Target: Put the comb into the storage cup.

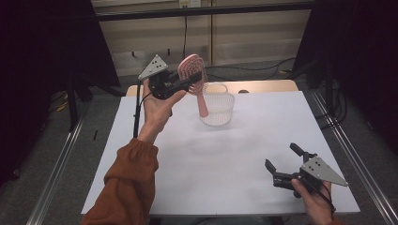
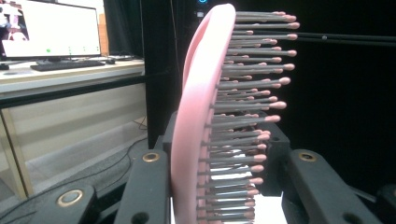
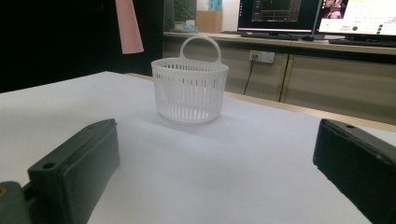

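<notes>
A pink hairbrush [image 1: 193, 69] is held up in the air, head up and handle [image 1: 202, 104] pointing down, just left of a white slotted basket [image 1: 218, 107]. My left gripper [image 1: 189, 80] is shut on the brush head. In the left gripper view the brush [image 2: 197, 116] stands edge-on between the jaws of the left gripper [image 2: 229, 179], bristles to the right. My right gripper [image 1: 281, 157] rests low at the table's near right, open with nothing between its fingers. In the right gripper view the right gripper [image 3: 215, 177] faces the basket [image 3: 189, 91], with the brush handle [image 3: 129, 25] hanging above it to the left.
The basket stands at the back middle of the white table sheet [image 1: 211, 164]. Dark curtains flank the table, and metal rails [image 1: 56, 164] run along both sides. A desk with monitors [image 3: 280, 14] stands beyond the far edge.
</notes>
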### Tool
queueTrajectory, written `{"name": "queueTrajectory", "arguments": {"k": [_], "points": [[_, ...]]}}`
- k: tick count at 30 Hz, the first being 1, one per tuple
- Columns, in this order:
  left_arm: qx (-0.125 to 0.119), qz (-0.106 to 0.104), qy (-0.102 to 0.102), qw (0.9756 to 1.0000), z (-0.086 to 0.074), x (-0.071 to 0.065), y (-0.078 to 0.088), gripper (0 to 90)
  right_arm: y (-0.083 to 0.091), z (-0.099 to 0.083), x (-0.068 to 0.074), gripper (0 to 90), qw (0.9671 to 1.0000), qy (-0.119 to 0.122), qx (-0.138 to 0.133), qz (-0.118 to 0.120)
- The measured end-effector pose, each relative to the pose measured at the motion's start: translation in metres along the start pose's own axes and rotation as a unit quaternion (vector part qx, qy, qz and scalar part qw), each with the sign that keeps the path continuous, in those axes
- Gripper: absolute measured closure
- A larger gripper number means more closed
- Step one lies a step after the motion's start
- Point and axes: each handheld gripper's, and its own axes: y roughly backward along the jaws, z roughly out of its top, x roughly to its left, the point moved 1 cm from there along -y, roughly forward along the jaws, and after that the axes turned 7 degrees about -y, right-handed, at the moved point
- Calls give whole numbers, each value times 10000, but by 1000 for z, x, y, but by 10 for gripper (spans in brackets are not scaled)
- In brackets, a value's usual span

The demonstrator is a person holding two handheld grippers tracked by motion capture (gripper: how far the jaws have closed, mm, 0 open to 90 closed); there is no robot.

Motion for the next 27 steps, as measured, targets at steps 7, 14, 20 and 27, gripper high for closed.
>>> {"name": "queueTrajectory", "arguments": {"k": [7,14,20,27], "points": [[-31,85,70,9999,-1,9,-8,642,0,0,1,5,10000,13,12,5],[-82,229,67,9997,-2,14,-11,643,0,-1,1,5,10000,-9,17,32],[-191,400,28,9990,-3,19,-16,642,0,-1,1,5,10000,0,15,46],[-163,594,86,9981,-11,24,-25,642,0,-1,1,5,10000,10,26,54]]}}
